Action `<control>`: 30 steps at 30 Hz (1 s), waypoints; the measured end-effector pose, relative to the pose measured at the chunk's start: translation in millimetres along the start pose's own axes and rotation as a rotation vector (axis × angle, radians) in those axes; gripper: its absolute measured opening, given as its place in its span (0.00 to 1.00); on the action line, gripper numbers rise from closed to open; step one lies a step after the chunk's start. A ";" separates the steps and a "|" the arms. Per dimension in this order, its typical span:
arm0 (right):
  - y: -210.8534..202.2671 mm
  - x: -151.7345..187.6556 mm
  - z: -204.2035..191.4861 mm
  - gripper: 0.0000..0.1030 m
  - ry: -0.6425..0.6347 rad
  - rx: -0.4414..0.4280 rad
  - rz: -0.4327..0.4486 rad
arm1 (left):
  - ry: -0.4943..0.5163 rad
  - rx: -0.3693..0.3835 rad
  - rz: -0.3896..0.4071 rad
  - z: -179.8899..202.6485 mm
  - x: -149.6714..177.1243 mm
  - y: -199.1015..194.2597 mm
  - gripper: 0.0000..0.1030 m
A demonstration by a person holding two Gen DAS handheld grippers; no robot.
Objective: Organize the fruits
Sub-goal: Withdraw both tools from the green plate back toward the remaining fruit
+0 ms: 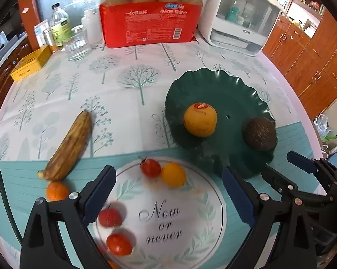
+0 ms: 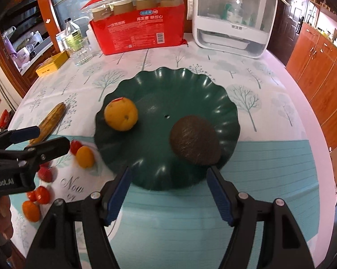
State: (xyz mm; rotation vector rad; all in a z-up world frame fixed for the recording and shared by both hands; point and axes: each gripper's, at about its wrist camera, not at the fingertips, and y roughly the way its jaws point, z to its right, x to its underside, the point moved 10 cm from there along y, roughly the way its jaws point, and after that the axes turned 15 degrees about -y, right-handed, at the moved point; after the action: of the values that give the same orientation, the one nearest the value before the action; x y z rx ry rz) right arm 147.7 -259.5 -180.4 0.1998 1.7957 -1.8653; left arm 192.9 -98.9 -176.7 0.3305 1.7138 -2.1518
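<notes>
The left hand-held gripper hangs released over the near edge of the desk, its blue pads spread wide above a white plate lettered "Now or never", with nothing between them. On that plate lie a red cherry tomato touching a small yellow fruit at its far rim, a red lychee-like fruit close to the left pad, and another red tomato nearer the camera. Just off the plate's left side sits a small orange fruit, touching the stem end of a brown, overripe banana that lies slanted toward the middle of the desk. The right hand-held gripper is also released and empty, its jaws apart just in front of the near rim of a dark green scalloped plate. On this plate rest an orange with a red sticker at the left side and a brown avocado at the near right, well apart from each other. Along the far edge of the desk stand a red pack of paper cups, a white lidded appliance, a clear glass, a bottle and a yellow tin near the far left corner.
</notes>
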 end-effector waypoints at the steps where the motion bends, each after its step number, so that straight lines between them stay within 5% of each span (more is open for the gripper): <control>1: -3.5 0.5 -2.2 0.68 0.003 -0.009 0.000 | -0.001 -0.001 0.010 -2.6 2.4 -6.9 0.93; 11: -65.3 -23.4 -30.7 0.68 -0.033 -0.047 0.096 | -0.034 -0.003 0.114 -36.2 3.0 -80.6 0.93; 22: -111.4 -58.2 -93.6 0.68 -0.133 -0.121 0.247 | -0.104 -0.101 0.194 -112.5 8.5 -140.3 0.94; 30: -90.6 -43.5 -148.9 0.68 -0.243 -0.179 0.159 | -0.157 -0.192 0.169 -162.2 40.4 -137.2 0.94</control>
State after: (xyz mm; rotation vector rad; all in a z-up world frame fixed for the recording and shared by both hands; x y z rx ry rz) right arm 103.6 -107.4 -95.7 0.0452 1.7137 -1.5389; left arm 90.8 79.5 -109.5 0.2380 1.7204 -1.8278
